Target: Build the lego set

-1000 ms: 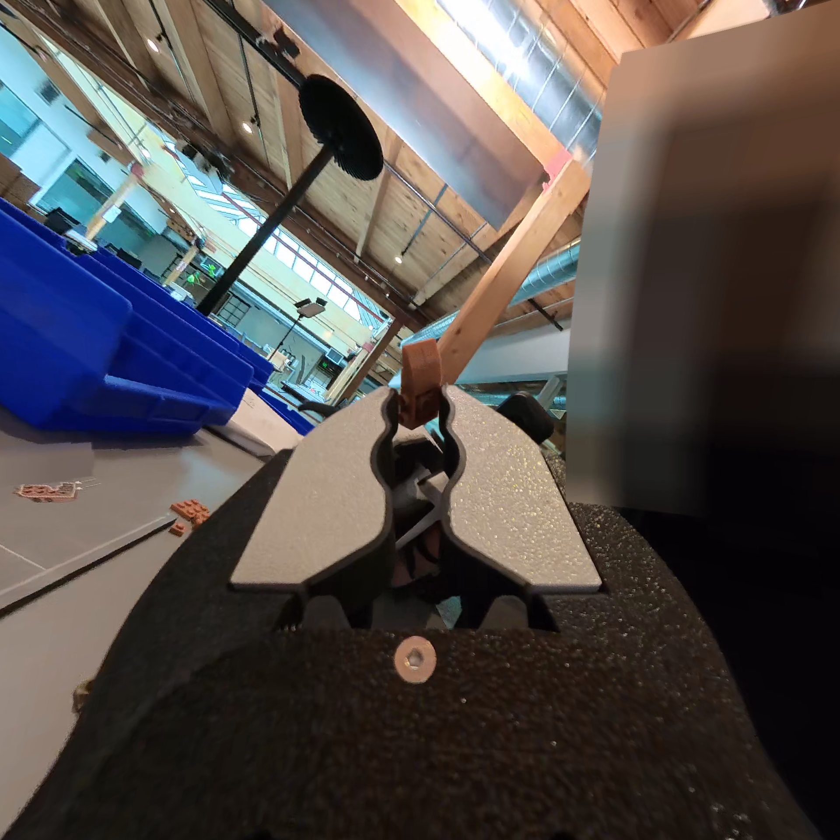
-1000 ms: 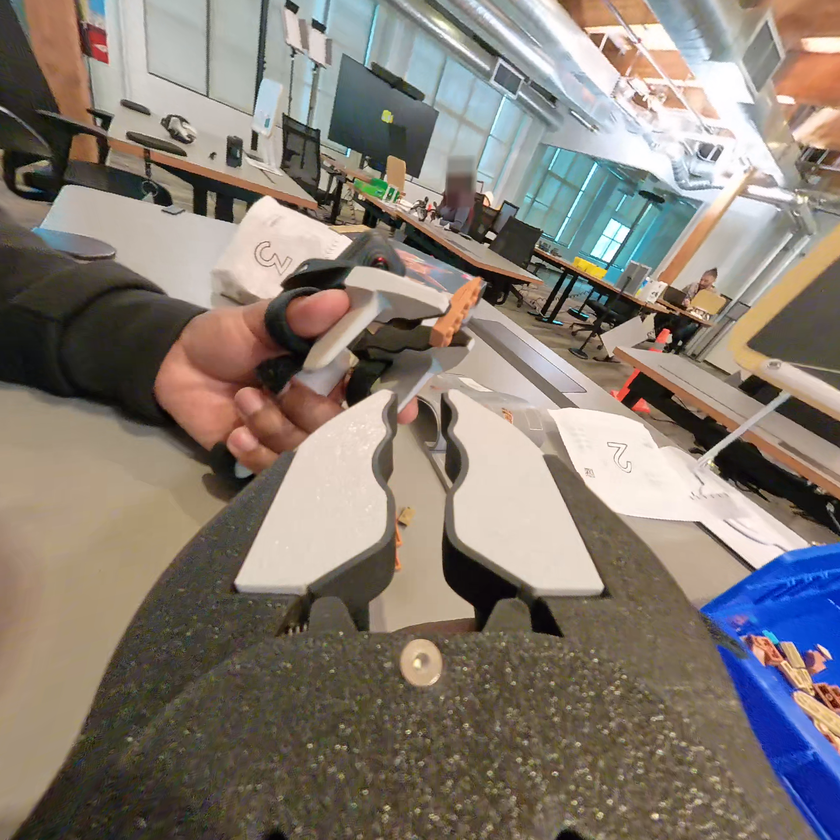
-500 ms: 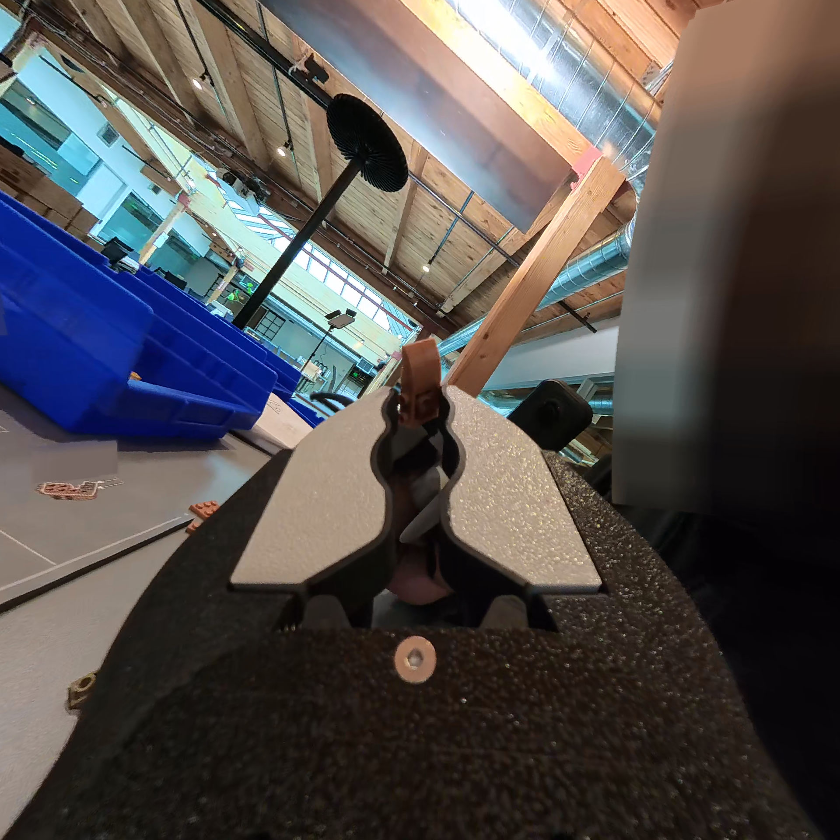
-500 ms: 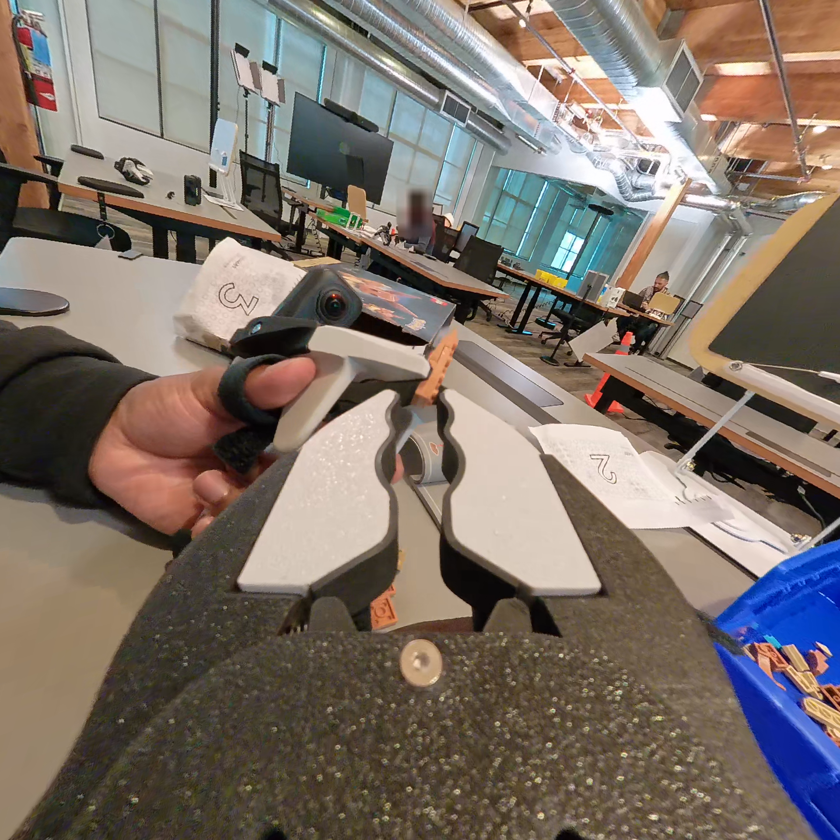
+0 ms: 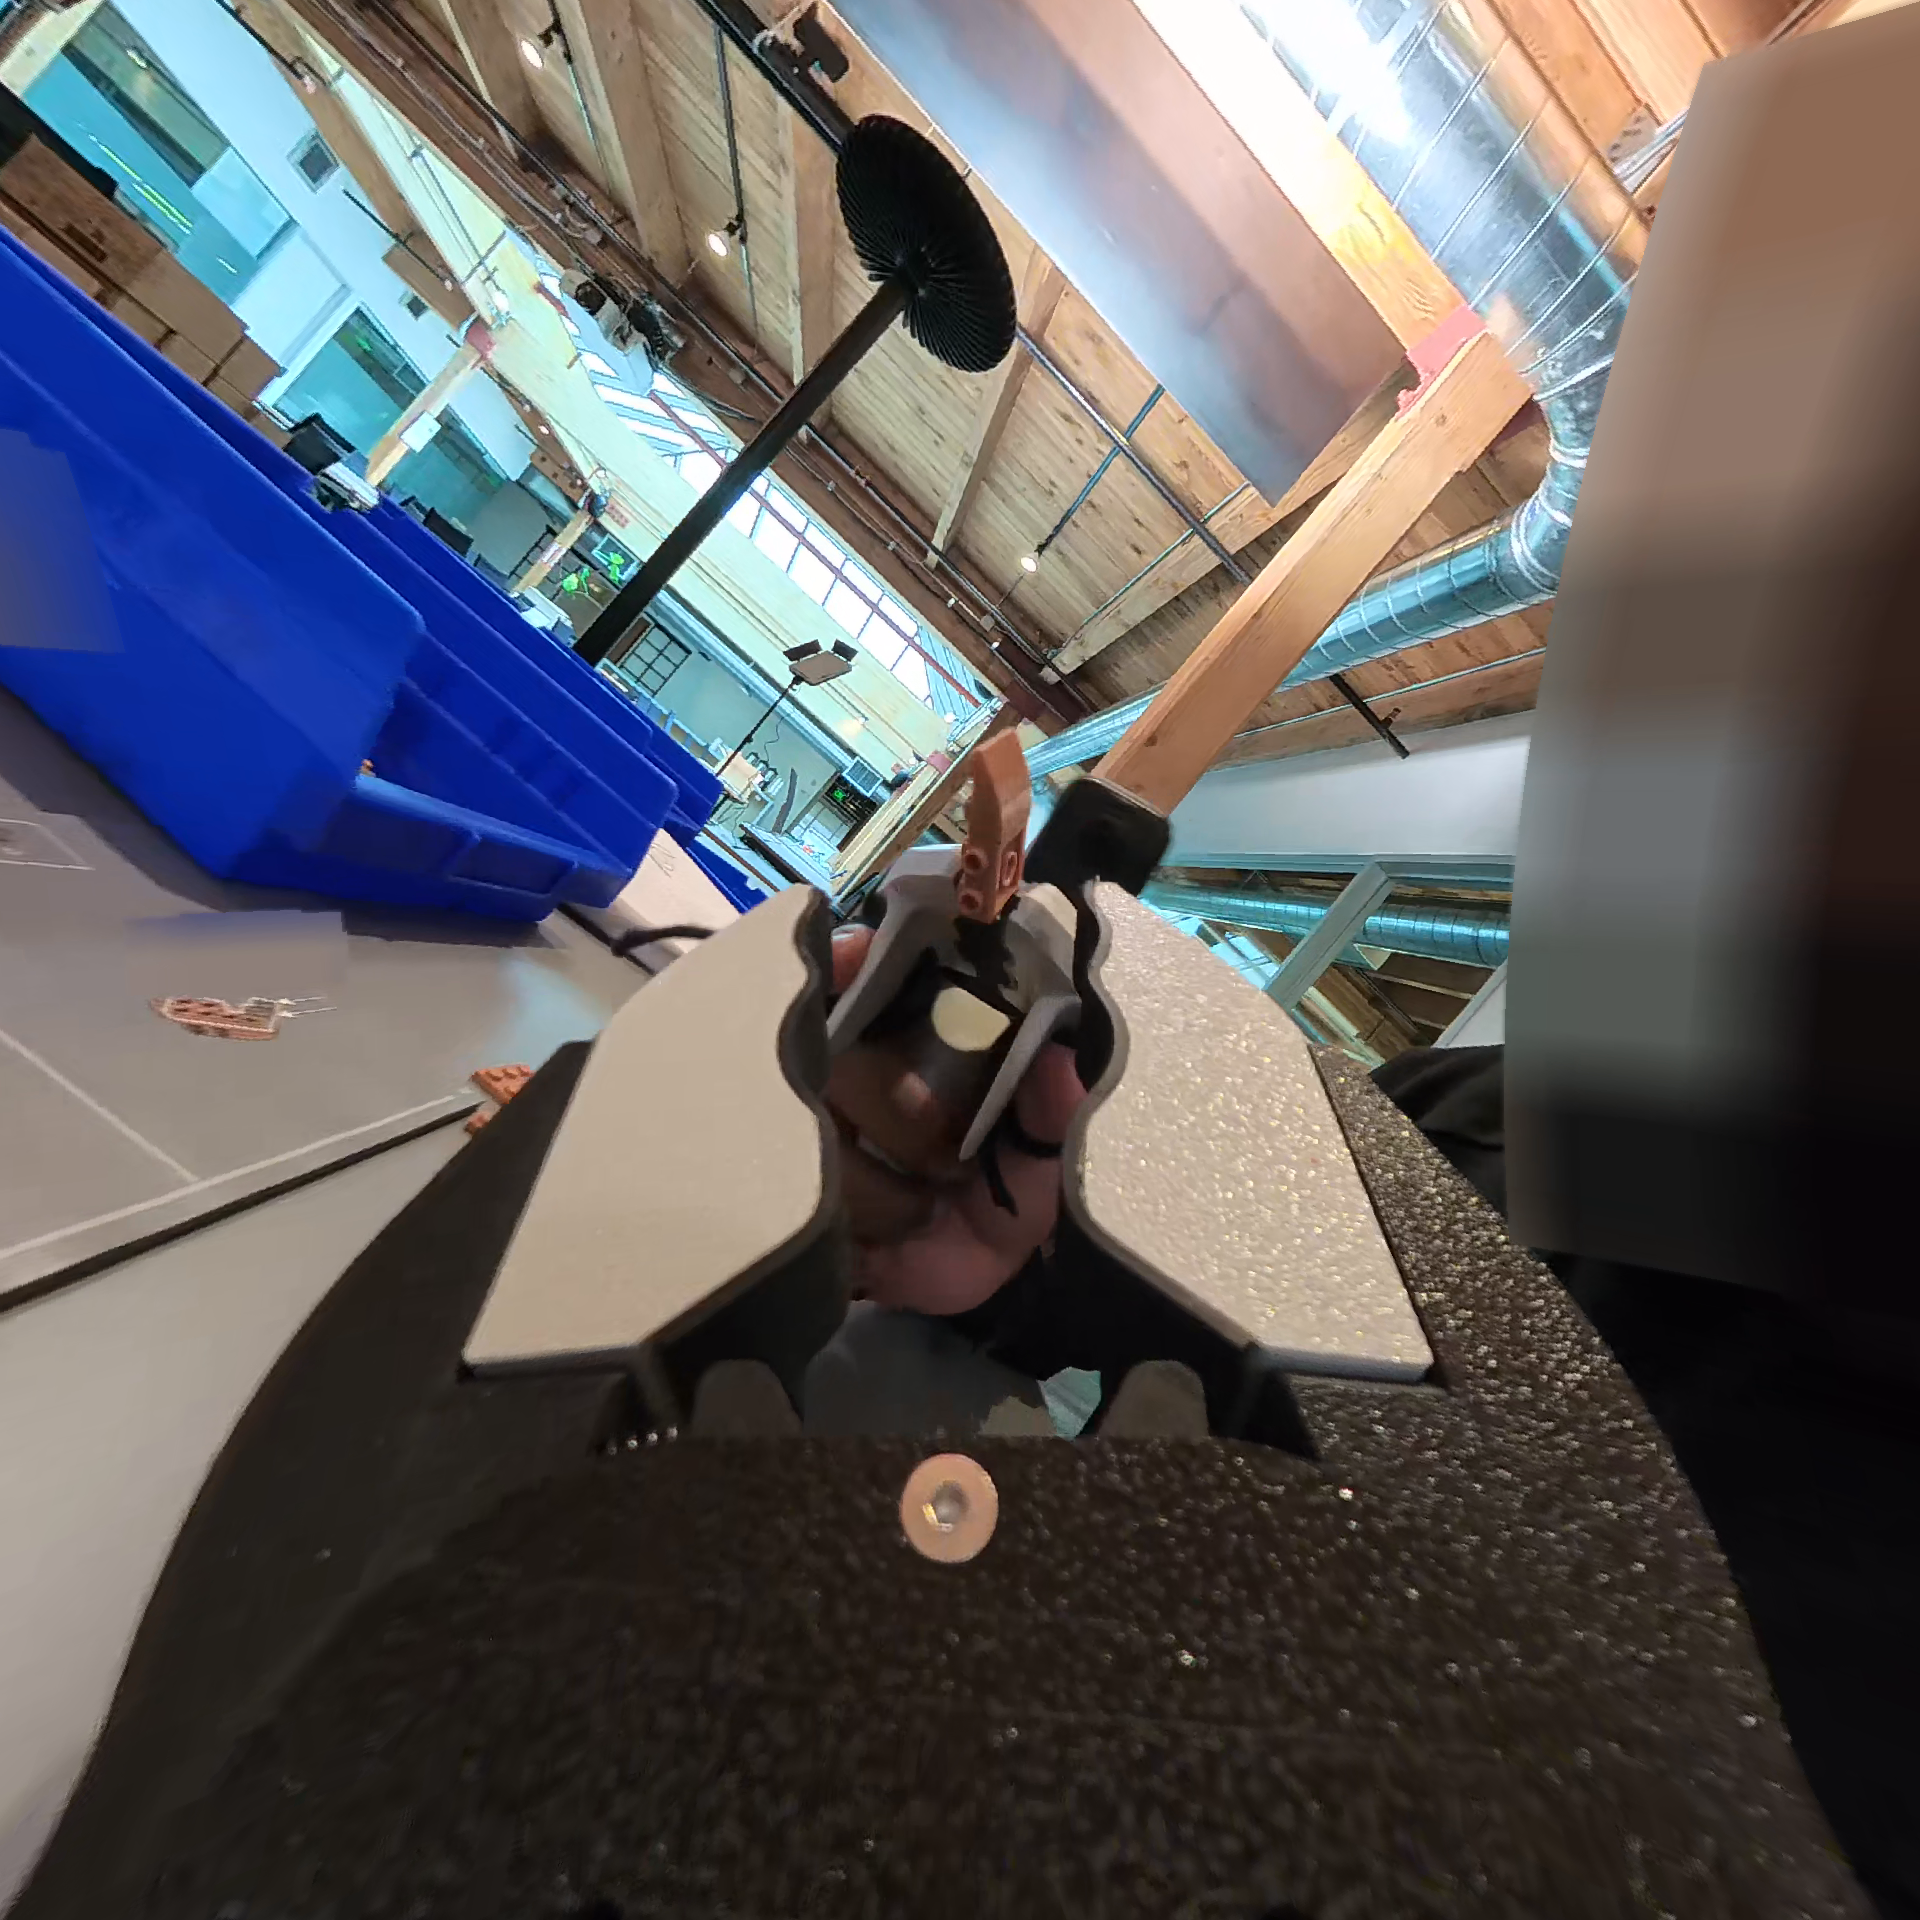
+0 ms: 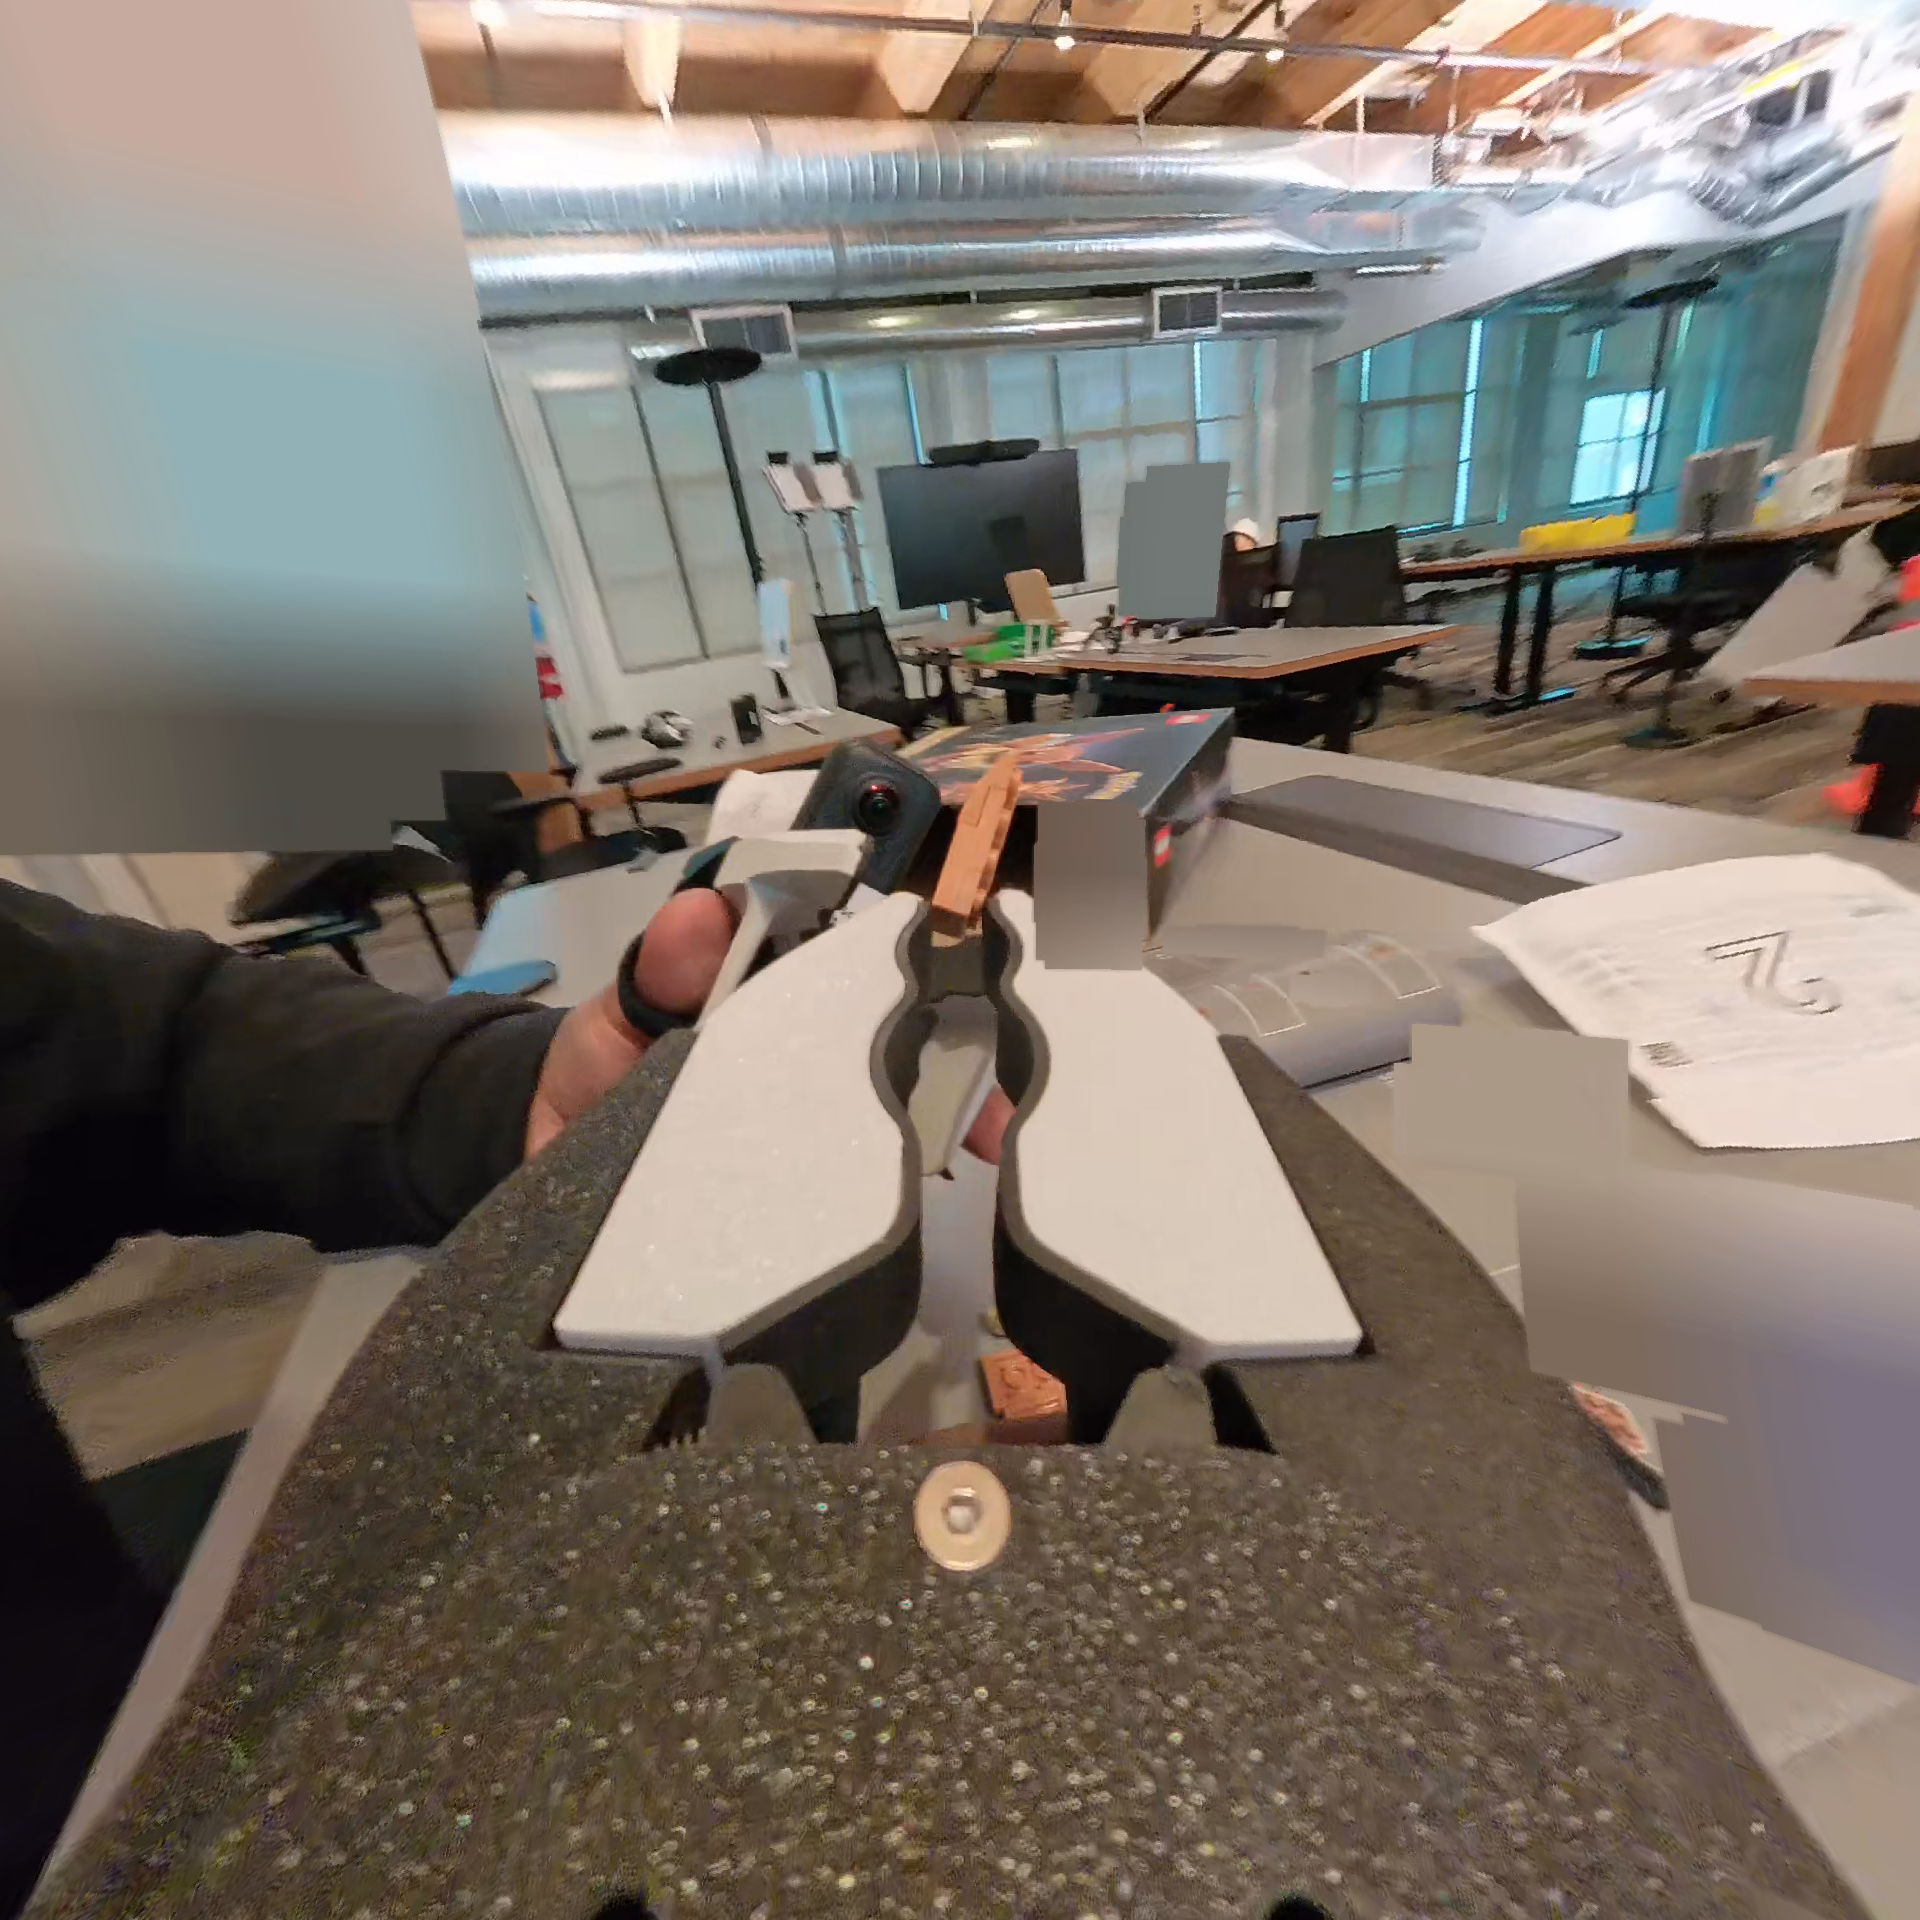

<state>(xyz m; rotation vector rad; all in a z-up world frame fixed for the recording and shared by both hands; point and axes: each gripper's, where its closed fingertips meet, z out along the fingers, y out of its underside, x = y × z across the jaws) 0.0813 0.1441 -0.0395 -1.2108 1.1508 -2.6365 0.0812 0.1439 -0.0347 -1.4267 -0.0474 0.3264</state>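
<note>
On the left side of the left wrist view, blue plastic bins (image 5: pixel 239 665) stand in a row on the grey table (image 5: pixel 156 1143), with a small cluster of brown bricks (image 5: pixel 216 1016) lying apart from them and another brown brick (image 5: pixel 509 1081) nearer the foam body. The left claw (image 5: pixel 951 920) stands wide apart, its pads touching nothing. Beyond it the right claw (image 5: pixel 982 904) faces the camera, clamped on the lower end of a slim brown brick piece (image 5: pixel 995 821) that points up.

In the right wrist view, a hand (image 6: pixel 623 1018) in a dark sleeve holds the left claw at left, with its camera (image 6: pixel 868 816) above. The right claw (image 6: pixel 956 920) is nearly together, both pads pressing the brown brick piece (image 6: pixel 977 842), which leans up to the right. Behind it lies a dark printed box (image 6: pixel 1143 758); further right, white paper sheets (image 6: pixel 1714 997) rest on the table (image 6: pixel 1403 831).
</note>
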